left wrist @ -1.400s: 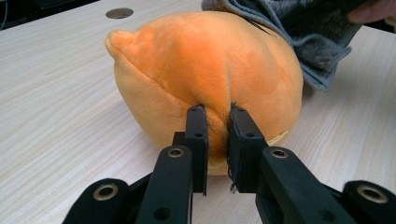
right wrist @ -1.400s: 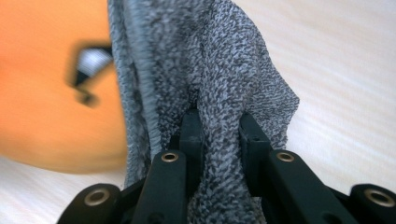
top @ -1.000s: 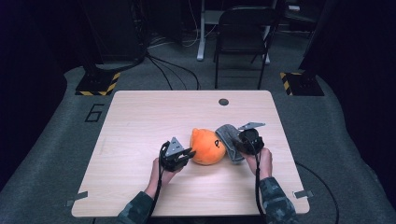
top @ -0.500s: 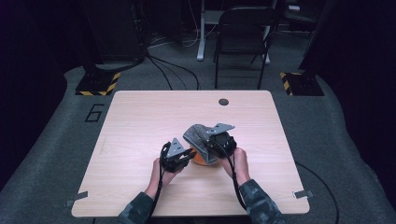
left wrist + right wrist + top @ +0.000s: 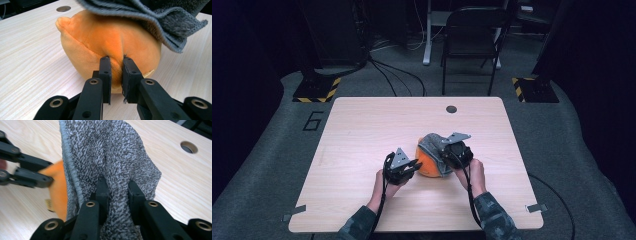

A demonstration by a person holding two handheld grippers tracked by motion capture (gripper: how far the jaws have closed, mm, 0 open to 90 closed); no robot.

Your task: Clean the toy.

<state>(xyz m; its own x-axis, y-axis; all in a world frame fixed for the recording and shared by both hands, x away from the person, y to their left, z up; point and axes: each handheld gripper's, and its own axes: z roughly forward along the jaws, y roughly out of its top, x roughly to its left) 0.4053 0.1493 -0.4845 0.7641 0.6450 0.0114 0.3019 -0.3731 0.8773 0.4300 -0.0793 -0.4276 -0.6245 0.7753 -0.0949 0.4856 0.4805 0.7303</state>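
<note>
An orange plush toy lies near the middle of the wooden table. My left gripper is shut on a fold of the plush toy, pinching its near side. A grey towel cloth is draped over the toy's top and right side. My right gripper is shut on the grey cloth, bunching it between the jaws. In the right gripper view the orange toy peeks out at the cloth's left edge, with the left gripper beside it. The cloth overhangs the toy in the left gripper view.
A round cable hole sits near the table's far edge. A folding chair stands behind the table, and cables run across the floor. Yellow-black striped stand bases flank the far corners.
My right gripper has carried the grey cloth leftward from beside the toy onto its top. The left gripper has stayed pinched on the toy.
</note>
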